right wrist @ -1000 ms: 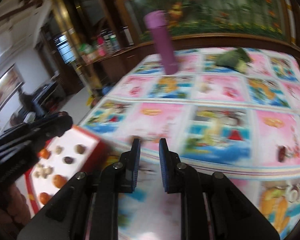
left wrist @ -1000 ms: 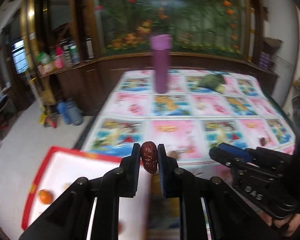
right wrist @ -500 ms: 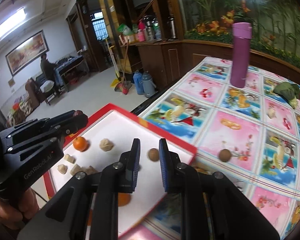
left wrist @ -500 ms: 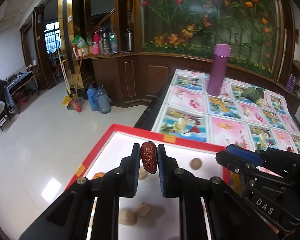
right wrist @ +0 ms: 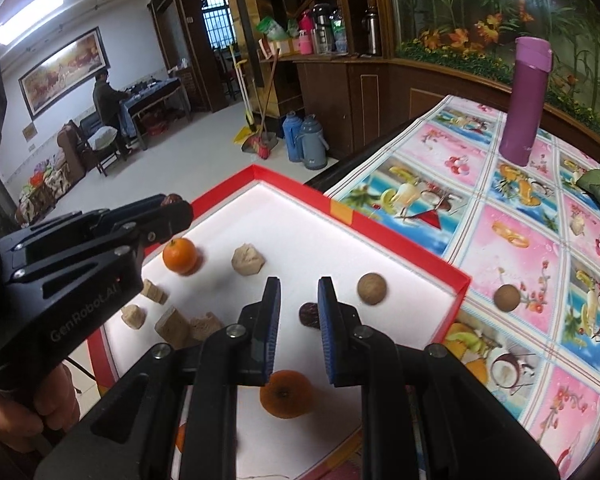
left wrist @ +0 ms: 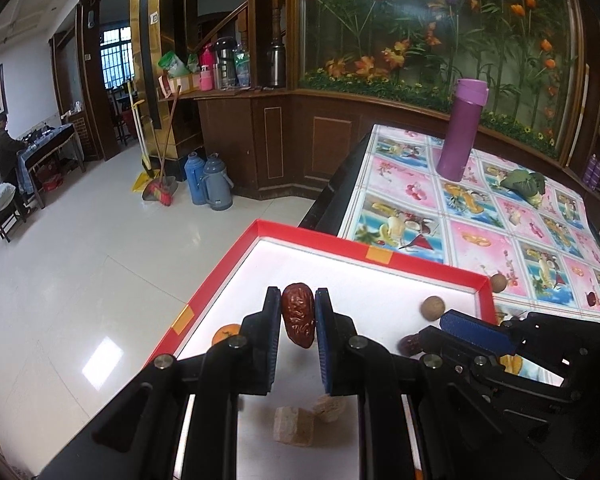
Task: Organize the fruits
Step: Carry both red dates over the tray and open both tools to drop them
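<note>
My left gripper [left wrist: 298, 318] clamps a wrinkled dark-red dried date [left wrist: 298, 314] above the shallow red-rimmed white tray [left wrist: 364, 258]; I judge this the drop-off step. My right gripper [right wrist: 299, 306] hovers unclenched, empty, over the tray. Next I lower and release onto bare tray floor.

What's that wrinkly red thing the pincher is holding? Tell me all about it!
It is a dried red date, dark reddish brown, shiny and wrinkled, oval in shape. It stands upright, pinched on both sides between the jaws of the left gripper. It hangs in the air above the white inside of the red tray, touching nothing else.
</note>
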Motion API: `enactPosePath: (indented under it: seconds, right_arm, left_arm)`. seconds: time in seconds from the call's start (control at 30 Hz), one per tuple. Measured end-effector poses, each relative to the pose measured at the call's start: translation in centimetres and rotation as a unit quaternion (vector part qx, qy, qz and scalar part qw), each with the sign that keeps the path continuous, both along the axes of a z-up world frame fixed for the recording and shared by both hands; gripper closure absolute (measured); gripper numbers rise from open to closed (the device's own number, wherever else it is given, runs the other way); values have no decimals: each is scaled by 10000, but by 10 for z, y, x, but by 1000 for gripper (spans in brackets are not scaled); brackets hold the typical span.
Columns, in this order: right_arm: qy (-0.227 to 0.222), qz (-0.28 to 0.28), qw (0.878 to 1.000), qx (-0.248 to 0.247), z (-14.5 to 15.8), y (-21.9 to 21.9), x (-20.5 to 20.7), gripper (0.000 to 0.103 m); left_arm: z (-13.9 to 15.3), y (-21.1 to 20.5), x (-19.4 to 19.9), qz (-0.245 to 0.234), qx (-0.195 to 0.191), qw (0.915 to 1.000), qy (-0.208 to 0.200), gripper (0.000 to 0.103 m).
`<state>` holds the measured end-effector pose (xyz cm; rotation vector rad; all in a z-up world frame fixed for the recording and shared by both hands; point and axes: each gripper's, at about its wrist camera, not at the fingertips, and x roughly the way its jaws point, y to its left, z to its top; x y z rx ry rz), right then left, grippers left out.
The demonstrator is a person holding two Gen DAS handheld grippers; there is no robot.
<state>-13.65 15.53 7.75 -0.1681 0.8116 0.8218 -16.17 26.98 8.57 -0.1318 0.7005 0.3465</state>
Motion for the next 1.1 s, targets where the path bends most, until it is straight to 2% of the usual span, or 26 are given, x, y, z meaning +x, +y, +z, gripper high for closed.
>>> enactPosePath:
  seconds: [0.5, 0.73, 0.93, 1.1]
  right_arm:
    - [154, 9, 9991, -384, -23, 16, 1, 82]
    - [-52, -11, 9983, -574, -23, 20, -5, 82]
    - [-144, -28, 9976, -672, -23, 23, -9, 82]
    - [-112, -6, 9969, -778, -24, 24, -7, 82]
  left_arm:
    - [-23, 25, -5, 219, -101, 9991, 349, 88]
    - [-34, 29, -4, 259, -132, 9983, 514, 88]
    - [-34, 29, -6, 310, -4, 9981, 540, 87]
    - [-33, 28, -7, 292, -52, 9979, 577, 85]
